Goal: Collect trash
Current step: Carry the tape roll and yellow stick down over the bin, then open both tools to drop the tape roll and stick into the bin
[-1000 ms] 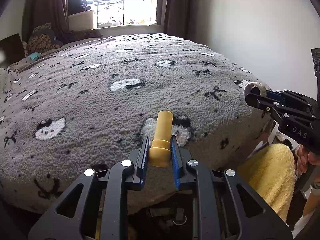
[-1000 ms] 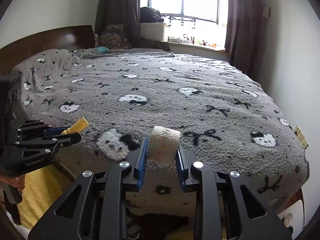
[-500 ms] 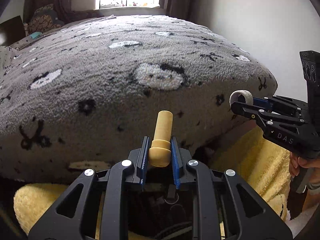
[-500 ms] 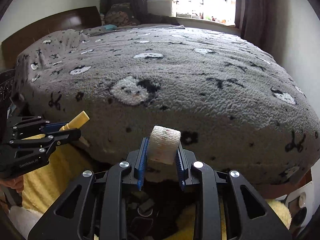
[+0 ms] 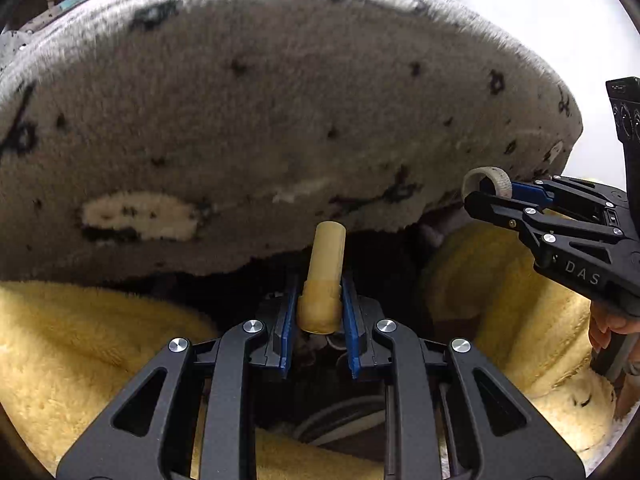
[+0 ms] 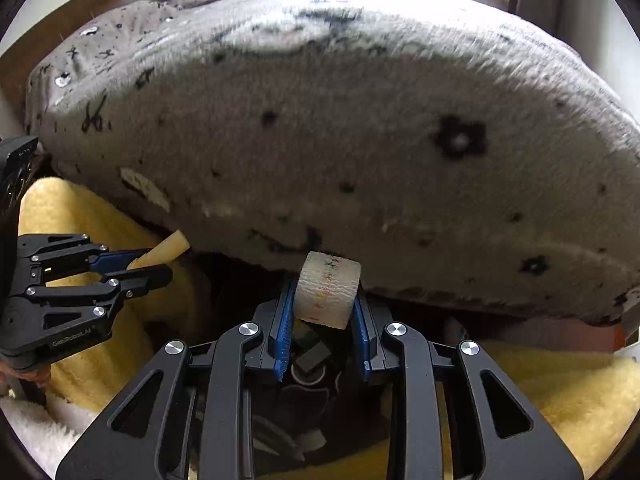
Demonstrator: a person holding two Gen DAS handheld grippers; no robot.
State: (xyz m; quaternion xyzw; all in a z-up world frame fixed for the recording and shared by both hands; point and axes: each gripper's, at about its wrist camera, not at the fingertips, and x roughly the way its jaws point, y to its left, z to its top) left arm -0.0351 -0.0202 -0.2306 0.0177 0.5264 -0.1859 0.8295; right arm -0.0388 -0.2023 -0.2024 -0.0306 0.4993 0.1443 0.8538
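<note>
My left gripper (image 5: 319,312) is shut on a yellow plastic tube (image 5: 325,268) that sticks out forward past the blue pads. My right gripper (image 6: 323,312) is shut on a small white tape roll (image 6: 327,295) with coloured marks. Each gripper shows in the other's view: the right gripper (image 5: 486,190) with its roll (image 5: 487,179) at the right edge, the left gripper (image 6: 154,266) with the tube (image 6: 164,249) at the left edge. Both point steeply down at a dark opening (image 6: 308,364) below the bed edge, where a few dark bits of litter lie. What that opening belongs to is hard to tell.
The grey fleece bed cover (image 5: 280,112) with black and white motifs hangs over the bed edge just ahead. Yellow fluffy fabric (image 5: 80,352) surrounds the dark opening on both sides. A person's fingers (image 5: 608,326) hold the right gripper's handle. A white wall (image 5: 560,20) lies at the right.
Both grippers have sunk from above the bed top to below its edge and tipped further down. The tube and the tape roll stay gripped. The dark opening and yellow fabric now fill the lower views.
</note>
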